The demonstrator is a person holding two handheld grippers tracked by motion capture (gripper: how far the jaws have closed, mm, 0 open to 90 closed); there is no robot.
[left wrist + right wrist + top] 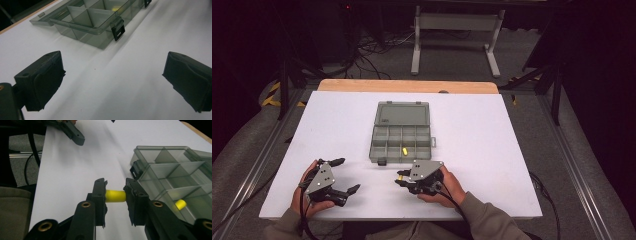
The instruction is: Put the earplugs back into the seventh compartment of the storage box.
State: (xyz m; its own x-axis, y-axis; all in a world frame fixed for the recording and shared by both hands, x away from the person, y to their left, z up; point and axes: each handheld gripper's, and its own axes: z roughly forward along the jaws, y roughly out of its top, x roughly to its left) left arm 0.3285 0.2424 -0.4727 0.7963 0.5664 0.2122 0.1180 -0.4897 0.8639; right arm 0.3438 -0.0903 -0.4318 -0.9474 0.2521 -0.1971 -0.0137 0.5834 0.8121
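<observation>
Yellow marks the work piece: a short plug point(115, 196) clamped end to end between the pads of the right gripper point(115, 197), its axis running across the jaws. Held this way, the round side stays free, so the plug can drop cleanly once the jaws part. In the high view the right gripper point(403, 179) sits just off the near edge of the box point(388, 146), over the white table point(492, 150), with the plug not yet above any cell.

The box is smoked clear plastic, lid point(402, 113) laid flat open on the far side, so every cell is reachable from above. A second plug point(403, 150) already lies in a near-row cell; it also shows in the right gripper view point(180, 204).

The left gripper point(343, 176) rests low at the table's near left, well apart from the box. Its jaws stand wide with nothing between them, and its own view looks past them toward the box latch point(118, 28). It is probably parked as a spare, or ready to steady the box.

Judged step: carry the held plug forward over the near wall and release it into a cell.
</observation>
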